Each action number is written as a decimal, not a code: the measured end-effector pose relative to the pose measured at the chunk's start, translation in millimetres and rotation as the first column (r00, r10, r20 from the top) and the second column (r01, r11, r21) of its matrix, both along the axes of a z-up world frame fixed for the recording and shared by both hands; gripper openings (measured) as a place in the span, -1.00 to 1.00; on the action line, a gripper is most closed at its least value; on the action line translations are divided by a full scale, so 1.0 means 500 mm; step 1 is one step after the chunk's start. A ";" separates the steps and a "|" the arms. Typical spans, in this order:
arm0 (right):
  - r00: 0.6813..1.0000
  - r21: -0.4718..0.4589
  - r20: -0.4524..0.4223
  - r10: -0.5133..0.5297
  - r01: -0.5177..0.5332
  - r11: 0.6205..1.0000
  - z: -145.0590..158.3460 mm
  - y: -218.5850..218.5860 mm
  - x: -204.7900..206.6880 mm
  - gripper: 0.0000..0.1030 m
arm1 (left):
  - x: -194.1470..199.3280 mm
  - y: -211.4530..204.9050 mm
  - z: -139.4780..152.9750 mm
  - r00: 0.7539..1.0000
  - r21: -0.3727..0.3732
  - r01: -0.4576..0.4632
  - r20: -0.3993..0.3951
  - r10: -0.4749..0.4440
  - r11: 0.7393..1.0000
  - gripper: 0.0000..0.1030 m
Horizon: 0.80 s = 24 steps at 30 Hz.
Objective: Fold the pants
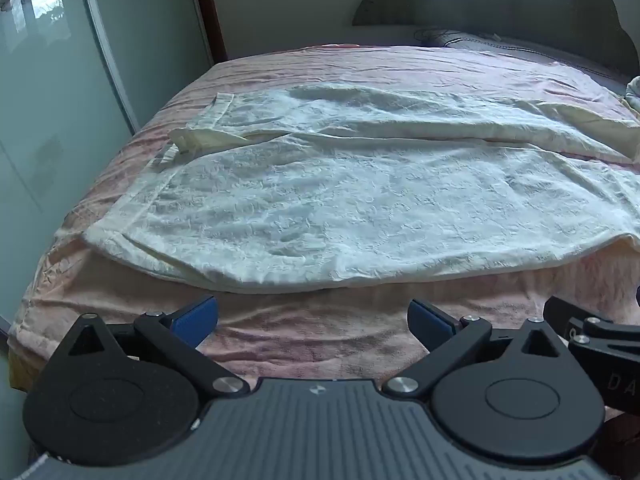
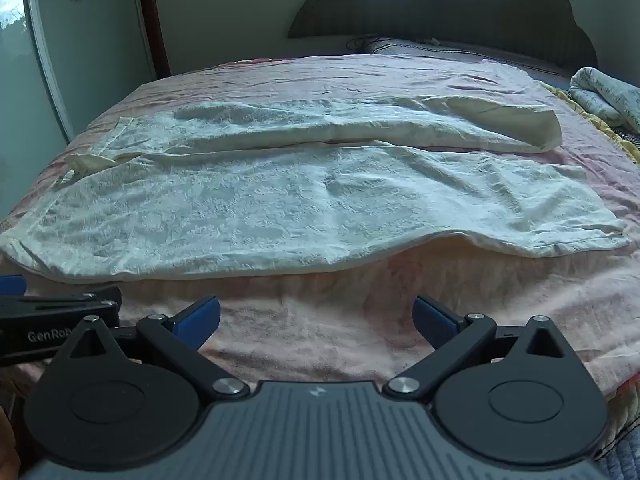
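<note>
White textured pants point(image 1: 320, 196) lie spread flat across a pink bed cover point(image 1: 320, 328), waistband at the left, legs running to the right. They also show in the right wrist view point(image 2: 300, 204). My left gripper point(image 1: 312, 320) is open and empty, just short of the pants' near edge. My right gripper point(image 2: 316, 318) is open and empty, also just short of the near edge. The right gripper's side shows at the right edge of the left wrist view point(image 1: 600, 332); the left gripper's side shows at the left edge of the right wrist view point(image 2: 52, 312).
A glass sliding door point(image 1: 60, 100) stands along the left of the bed. A dark headboard point(image 2: 440, 4) and pillow point(image 2: 460, 50) are at the far end. A folded patterned blanket point(image 2: 608, 96) lies at the far right.
</note>
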State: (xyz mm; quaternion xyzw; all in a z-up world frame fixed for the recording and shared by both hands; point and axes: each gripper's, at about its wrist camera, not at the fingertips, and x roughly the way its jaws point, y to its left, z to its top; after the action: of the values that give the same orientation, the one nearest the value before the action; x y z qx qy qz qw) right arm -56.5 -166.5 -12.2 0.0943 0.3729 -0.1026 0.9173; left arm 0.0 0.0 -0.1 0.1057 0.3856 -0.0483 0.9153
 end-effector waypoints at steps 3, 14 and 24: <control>1.000 0.001 -0.006 0.003 -0.003 1.000 0.000 -0.003 -0.001 1.00 | 0.001 0.001 0.000 1.000 -0.008 -0.003 -0.005 0.003 1.000 0.99; 0.999 -0.033 -0.043 0.005 -0.006 0.999 -0.015 -0.006 -0.013 1.00 | 0.008 0.011 -0.014 0.999 -0.027 -0.032 -0.033 0.031 0.999 0.97; 0.998 -0.034 -0.067 0.014 -0.017 0.999 -0.023 -0.011 -0.019 1.00 | 0.012 0.011 -0.026 0.997 -0.020 -0.045 -0.058 0.044 0.999 0.97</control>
State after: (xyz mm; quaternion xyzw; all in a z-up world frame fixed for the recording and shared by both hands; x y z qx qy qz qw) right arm -66.0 -172.2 -23.6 0.0720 0.4024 -0.1051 0.9066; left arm 5.8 5.3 -13.0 0.0857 0.4135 -0.0349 0.9058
